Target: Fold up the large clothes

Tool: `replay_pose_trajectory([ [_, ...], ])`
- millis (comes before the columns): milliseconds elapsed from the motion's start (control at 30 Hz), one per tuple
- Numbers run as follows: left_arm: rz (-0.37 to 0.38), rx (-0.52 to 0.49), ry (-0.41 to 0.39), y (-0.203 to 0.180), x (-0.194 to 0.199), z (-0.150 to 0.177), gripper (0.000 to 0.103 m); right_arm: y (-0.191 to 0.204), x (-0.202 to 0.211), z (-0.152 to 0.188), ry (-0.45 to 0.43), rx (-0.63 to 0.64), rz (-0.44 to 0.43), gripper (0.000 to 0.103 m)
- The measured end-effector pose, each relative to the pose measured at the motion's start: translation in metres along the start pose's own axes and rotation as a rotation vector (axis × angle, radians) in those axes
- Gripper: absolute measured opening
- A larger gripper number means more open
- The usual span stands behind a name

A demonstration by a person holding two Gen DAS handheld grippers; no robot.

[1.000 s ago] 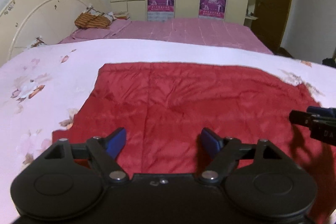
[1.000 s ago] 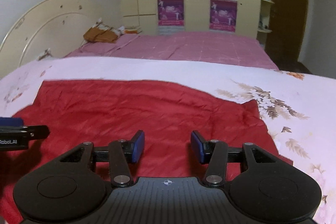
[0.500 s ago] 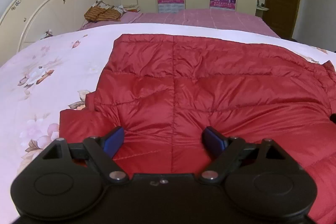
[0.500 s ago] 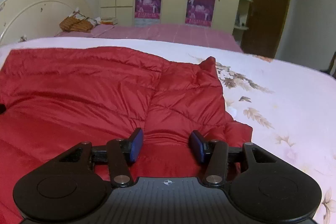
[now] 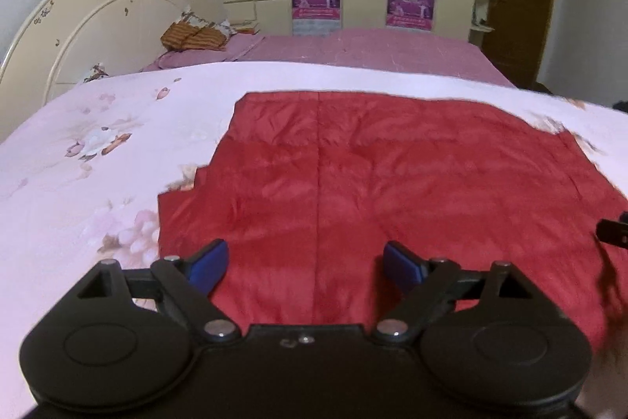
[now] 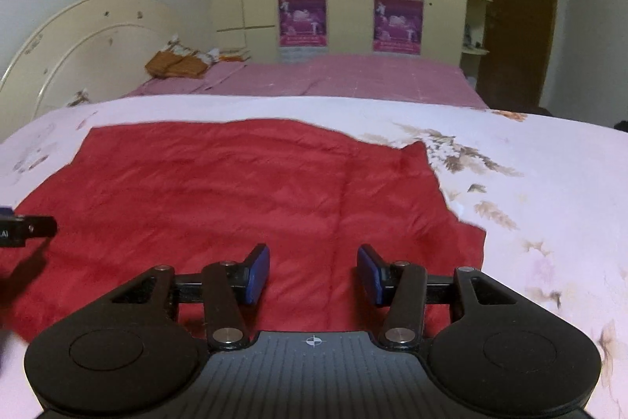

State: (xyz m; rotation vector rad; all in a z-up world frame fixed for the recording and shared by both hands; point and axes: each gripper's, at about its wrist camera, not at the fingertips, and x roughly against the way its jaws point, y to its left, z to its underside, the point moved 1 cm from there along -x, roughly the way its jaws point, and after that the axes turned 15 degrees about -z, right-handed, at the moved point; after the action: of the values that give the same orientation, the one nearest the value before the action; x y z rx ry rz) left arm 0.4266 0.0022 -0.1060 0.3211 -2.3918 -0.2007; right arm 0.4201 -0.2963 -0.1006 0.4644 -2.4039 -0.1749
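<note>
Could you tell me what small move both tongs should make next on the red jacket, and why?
Probably lower each onto the near hem and pinch it. The red jacket lies spread flat on the floral bedspread, and both the left tongs and right tongs hover open above it with nothing between their pads, so neither has a grip yet to start a fold.

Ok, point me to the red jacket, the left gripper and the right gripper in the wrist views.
red jacket [image 5: 392,183]: left wrist view, middle of the quilted panel.
left gripper [image 5: 304,264]: left wrist view, midway between the blue pads, jaws apart.
right gripper [image 6: 313,273]: right wrist view, midway between its blue pads, nothing pinched.
</note>
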Motion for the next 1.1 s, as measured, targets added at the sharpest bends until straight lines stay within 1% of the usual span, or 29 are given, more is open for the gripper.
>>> replay_pose_trajectory([
  [100, -0.002, -0.008, 0.028, 0.005, -0.005, 0.016, 0.088, 0.005, 0.003, 0.017, 0.026, 0.025, 0.030, 0.049],
  [167, 0.004, 0.005, 0.053, 0.008, -0.014, 0.020, 0.088, -0.002, -0.001, 0.026, 0.046, 0.027, 0.066, 0.049],
  [233, 0.002, 0.008, 0.055, 0.009, -0.021, 0.022, 0.088, -0.011, -0.006, 0.031, 0.051, 0.027, 0.103, 0.050],
  [267, 0.004, 0.010, 0.058, 0.009, -0.023, 0.022, 0.088, -0.014, -0.008, 0.033, 0.052, 0.033, 0.115, 0.053],
  [300, 0.005, 0.008, 0.058, 0.008, -0.024, 0.022, 0.088, -0.017, -0.008, 0.035, 0.052, 0.029, 0.126, 0.062],
  [333, 0.007, 0.006, 0.058, 0.008, -0.025, 0.023, 0.088, -0.019, -0.008, 0.036, 0.050, 0.021, 0.132, 0.063],
  [467, 0.018, 0.014, 0.077, 0.012, -0.027, 0.021, 0.088, -0.018, -0.007, 0.031, 0.072, -0.017, 0.142, 0.064],
  [600, 0.018, 0.013, 0.094, 0.016, -0.019, 0.016, 0.087, -0.020, 0.014, 0.023, 0.049, -0.093, 0.130, 0.064],
  [667, 0.022, 0.014, 0.101, 0.018, -0.014, 0.015, 0.089, -0.022, 0.025, 0.023, 0.040, -0.135, 0.123, 0.065],
  [700, 0.026, 0.016, 0.105, 0.019, -0.011, 0.014, 0.089, -0.023, 0.031, 0.024, 0.037, -0.156, 0.123, 0.067],
  [733, 0.032, 0.019, 0.109, 0.021, -0.008, 0.014, 0.090, -0.025, 0.035, 0.024, 0.034, -0.171, 0.126, 0.078],
  [767, 0.041, 0.024, 0.113, 0.023, -0.005, 0.014, 0.090, -0.026, 0.040, 0.024, 0.030, -0.186, 0.133, 0.084],
  [800, 0.049, 0.029, 0.114, 0.025, -0.002, 0.014, 0.091, -0.026, 0.045, 0.025, 0.024, -0.200, 0.139, 0.088],
  [900, 0.078, 0.045, 0.125, 0.034, 0.010, 0.016, 0.092, -0.031, 0.058, 0.028, 0.022, -0.243, 0.136, 0.088],
  [967, 0.099, 0.061, 0.146, 0.043, 0.016, 0.021, 0.092, -0.035, 0.065, 0.032, 0.025, -0.288, 0.124, 0.088],
  [1067, 0.119, 0.102, 0.180, 0.057, 0.025, 0.032, 0.092, -0.039, 0.073, 0.039, 0.028, -0.367, 0.076, 0.088],
  [1100, 0.128, 0.124, 0.202, 0.062, 0.027, 0.037, 0.093, -0.040, 0.075, 0.042, 0.028, -0.395, 0.057, 0.088],
])
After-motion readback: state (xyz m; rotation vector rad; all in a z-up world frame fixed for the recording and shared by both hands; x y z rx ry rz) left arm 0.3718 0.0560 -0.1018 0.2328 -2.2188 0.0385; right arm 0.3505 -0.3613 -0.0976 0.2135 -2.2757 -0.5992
